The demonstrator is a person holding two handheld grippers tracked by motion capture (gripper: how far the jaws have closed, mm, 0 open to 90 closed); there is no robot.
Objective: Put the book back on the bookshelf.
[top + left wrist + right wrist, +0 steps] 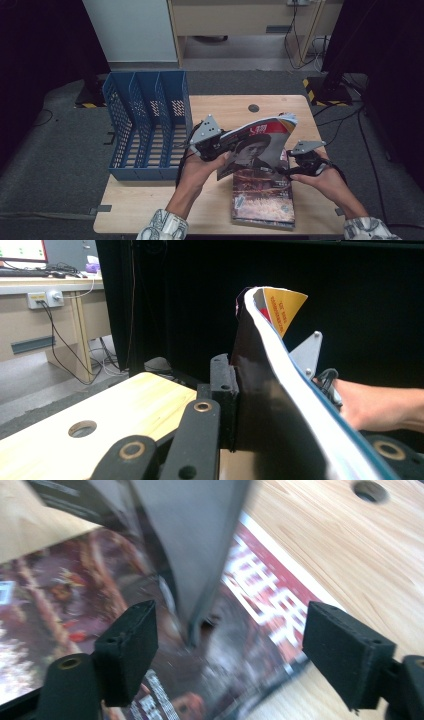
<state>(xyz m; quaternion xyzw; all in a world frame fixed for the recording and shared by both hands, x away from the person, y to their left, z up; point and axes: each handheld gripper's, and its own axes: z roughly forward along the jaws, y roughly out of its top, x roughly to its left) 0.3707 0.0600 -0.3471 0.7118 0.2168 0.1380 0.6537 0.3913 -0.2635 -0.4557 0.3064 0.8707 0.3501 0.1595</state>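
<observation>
My left gripper is shut on the left edge of a magazine with a face on its cover and holds it tilted up above the table. In the left gripper view one pad presses on the magazine's dark cover, which hides the other jaw. A second magazine with a red cover lies flat on the table beneath. My right gripper is open at the raised magazine's lower right corner. In the right gripper view that corner hangs between the wide-apart pads, touching neither, above the flat magazine.
A blue three-slot file rack stands on the left part of the wooden table. A round cable hole sits near the table's far edge. Bare wood lies at the front left.
</observation>
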